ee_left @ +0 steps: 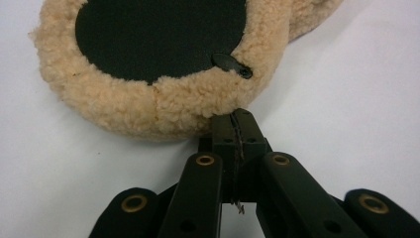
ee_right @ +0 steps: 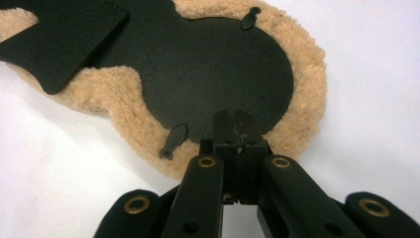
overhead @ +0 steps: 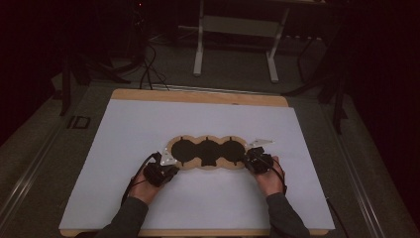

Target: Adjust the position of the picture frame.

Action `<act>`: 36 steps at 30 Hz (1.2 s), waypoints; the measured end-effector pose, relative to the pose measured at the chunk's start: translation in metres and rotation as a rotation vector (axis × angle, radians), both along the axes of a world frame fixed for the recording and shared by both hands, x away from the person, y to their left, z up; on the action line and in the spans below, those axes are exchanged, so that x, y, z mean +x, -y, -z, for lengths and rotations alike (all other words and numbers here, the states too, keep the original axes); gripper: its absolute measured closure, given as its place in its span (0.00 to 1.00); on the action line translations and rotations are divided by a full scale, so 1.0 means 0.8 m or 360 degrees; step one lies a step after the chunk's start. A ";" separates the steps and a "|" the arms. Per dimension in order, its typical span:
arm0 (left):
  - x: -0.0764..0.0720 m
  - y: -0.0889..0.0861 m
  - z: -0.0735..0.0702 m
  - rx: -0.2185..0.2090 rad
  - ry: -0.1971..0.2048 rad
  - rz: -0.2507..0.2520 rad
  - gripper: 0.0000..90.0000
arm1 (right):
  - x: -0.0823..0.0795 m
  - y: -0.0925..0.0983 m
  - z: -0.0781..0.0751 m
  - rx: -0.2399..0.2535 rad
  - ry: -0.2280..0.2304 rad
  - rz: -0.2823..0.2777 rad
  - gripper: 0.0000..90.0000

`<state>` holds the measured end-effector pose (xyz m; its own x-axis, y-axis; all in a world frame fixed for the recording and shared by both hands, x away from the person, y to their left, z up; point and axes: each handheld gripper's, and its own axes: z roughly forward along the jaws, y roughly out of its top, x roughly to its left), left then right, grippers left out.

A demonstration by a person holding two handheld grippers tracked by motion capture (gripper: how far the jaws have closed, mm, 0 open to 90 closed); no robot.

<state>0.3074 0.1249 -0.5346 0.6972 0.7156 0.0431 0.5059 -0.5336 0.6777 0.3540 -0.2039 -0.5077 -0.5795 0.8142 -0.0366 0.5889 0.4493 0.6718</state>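
Both grippers pinch the fleece pad [overhead: 208, 152]: left gripper [ee_left: 233, 126] apparently clenched on its near-left rim, right gripper [ee_right: 236, 130] on its right edge.

Three-lobed fleece pad [overhead: 207, 152] lying flat just past the centre of the mat [overhead: 124, 148], which covers the table [overhead: 198, 95]. Left gripper [overhead: 166, 166] at the pad's 8 o'clock end; right gripper [overhead: 250, 157] at its 4 o'clock end. Stand [overhead: 237, 39] on the floor at 12 o'clock, beyond the table.

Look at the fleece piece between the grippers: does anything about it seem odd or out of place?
A black flap on the fleece piece lifts at its far end in the right gripper view. Otherwise it lies flat on the table.
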 end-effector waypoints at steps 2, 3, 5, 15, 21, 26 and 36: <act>-0.001 0.000 0.000 0.0003 0.0009 0.0001 1.00 | -0.001 0.000 0.000 0.0000 0.0006 0.0002 1.00; -0.001 -0.001 0.001 -0.0001 0.0010 0.0000 1.00 | -0.001 0.000 0.000 -0.0002 0.0008 0.0002 1.00; -0.001 -0.001 0.001 -0.0010 0.0011 -0.0008 1.00 | -0.001 0.000 0.001 0.0006 0.0009 0.0003 1.00; -0.006 -0.002 -0.002 -0.0038 0.0030 -0.0019 0.95 | -0.012 0.007 -0.003 0.0030 0.0043 -0.0005 0.92; -0.009 -0.003 -0.007 -0.0071 0.0059 -0.0007 0.92 | -0.026 0.020 -0.009 -0.0002 0.0073 -0.0033 0.87; -0.011 -0.004 -0.011 -0.0112 0.0077 -0.0004 0.91 | -0.034 0.039 -0.005 0.0028 0.0092 -0.0006 0.82; -0.018 -0.001 -0.015 -0.0161 0.0101 0.0027 0.83 | -0.043 0.065 -0.004 0.0175 0.0161 0.0082 0.77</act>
<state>0.2931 0.1257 -0.5222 0.7074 0.7066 0.0156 0.4515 -0.4688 0.7592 0.3197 -0.2561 -0.5049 -0.5350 0.8449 -0.0016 0.5361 0.3409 0.7723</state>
